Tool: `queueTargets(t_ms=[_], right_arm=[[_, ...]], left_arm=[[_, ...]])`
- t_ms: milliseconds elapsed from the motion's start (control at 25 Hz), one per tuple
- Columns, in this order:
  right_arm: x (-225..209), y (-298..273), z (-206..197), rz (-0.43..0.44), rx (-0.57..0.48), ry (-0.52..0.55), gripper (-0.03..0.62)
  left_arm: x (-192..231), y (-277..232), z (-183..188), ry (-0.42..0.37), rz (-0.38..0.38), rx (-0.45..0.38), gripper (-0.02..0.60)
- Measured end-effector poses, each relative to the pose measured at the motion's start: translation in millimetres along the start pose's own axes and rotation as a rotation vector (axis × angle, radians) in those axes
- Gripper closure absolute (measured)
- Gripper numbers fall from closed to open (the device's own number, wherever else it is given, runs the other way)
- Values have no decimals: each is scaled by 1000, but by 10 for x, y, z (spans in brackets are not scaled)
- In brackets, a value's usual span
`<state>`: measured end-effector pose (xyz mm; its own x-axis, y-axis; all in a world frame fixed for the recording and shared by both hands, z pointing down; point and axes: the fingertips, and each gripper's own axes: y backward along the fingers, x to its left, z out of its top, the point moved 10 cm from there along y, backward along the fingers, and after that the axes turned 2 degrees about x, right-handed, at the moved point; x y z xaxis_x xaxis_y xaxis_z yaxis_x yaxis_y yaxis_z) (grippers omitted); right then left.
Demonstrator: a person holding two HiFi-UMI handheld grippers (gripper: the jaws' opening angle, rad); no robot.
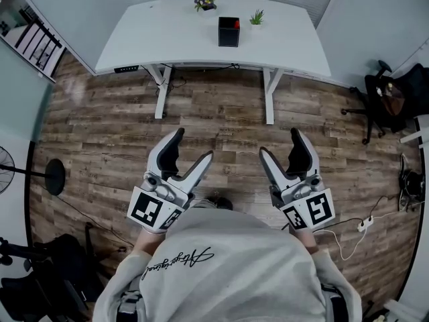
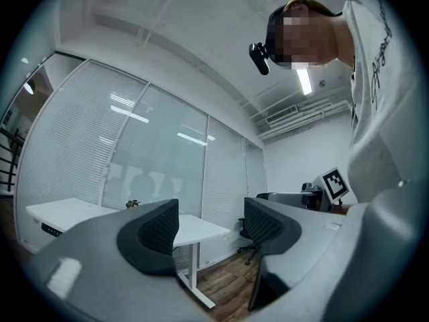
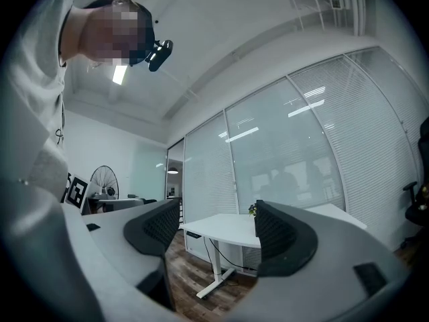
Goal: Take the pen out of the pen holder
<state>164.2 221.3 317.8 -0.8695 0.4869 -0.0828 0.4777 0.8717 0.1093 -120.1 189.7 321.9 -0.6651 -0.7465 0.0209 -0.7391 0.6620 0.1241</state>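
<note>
**Desk:** Where are your tools?

**Operator:** My left tool (image 1: 194, 143) hangs close to my chest, at about seven o'clock in the head view. Its jaws are spread wide, with nothing between the pads but the room beyond.

**Desk:** And the target?

**Operator:** Straight out at twelve o'clock, well apart from both tools across the brown wood-plank floor (image 1: 221, 119). There stands the white standing bench (image 1: 167, 35), with the black square pen holder (image 1: 228, 35) near its middle. What I take for a red-tipped pen (image 1: 236, 23) shows at the holder's one-o'clock corner, though it's too small to be sure. A small flowering pot plant (image 1: 205, 2) sits at the holder's eleven o'clock and a green sprig (image 1: 257, 17) at its one o'clock.

**Desk:** Right side?

**Operator:** My right tool (image 1: 279, 141) is at five o'clock, likewise wide and empty.

**Desk:** How would you play it?

**Operator:** Walk in first, because nothing is within reach. Then I'd bring one tool down from above the red tip, narrowing the jaws before the rim. I'd close on the shaft alone and lift straight up. The other tool could steady the holder's wall, since a light box may tip or ride up with the pen. I'd also keep clear of the sprig.
</note>
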Motion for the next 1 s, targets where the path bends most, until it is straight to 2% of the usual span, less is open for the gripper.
queueTargets(t_ms=[720,1000], right_arm=[[-70,31,4,22,-1,-7,255],[-50,-40,-48,46,15,-21,255]], left_arm=[[-66,7,34,-17,28,-3,287],[-33,90,-19,-2,53,25,287]])
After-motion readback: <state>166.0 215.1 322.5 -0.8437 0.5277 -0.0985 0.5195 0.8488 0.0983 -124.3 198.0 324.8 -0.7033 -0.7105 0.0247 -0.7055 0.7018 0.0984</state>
